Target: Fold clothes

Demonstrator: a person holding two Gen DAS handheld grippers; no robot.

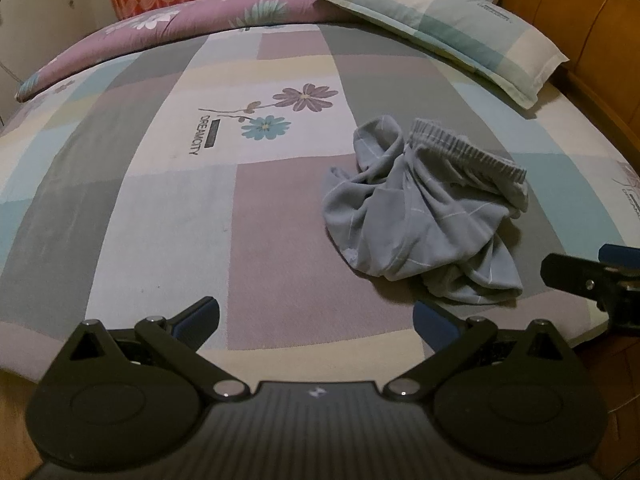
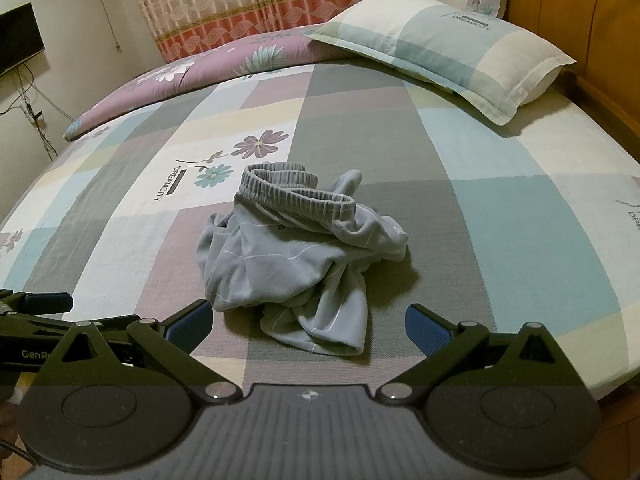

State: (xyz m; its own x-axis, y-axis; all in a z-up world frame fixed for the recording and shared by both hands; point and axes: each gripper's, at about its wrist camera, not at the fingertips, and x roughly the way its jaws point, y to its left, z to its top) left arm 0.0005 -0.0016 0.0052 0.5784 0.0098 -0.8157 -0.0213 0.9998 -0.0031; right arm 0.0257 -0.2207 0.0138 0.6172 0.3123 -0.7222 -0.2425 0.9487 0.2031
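Note:
A crumpled pair of grey-blue shorts [image 1: 428, 208] with thin white lines and a ribbed elastic waistband lies in a heap on the bed, also seen as the shorts [image 2: 296, 256] in the right wrist view. My left gripper [image 1: 316, 320] is open over the bed's near edge, left of the heap and clear of it. My right gripper [image 2: 308, 324] is open, its blue-padded fingers to either side of the heap's near end, not touching it. The right gripper's side shows at the far right of the left wrist view.
The bed has a patchwork sheet [image 1: 168, 184] of grey, mauve and pale blue blocks. A rolled purple floral quilt [image 2: 192, 72] lies along the far side and a checked pillow [image 2: 456, 48] at the back right. A wooden headboard [image 2: 580, 12] stands right.

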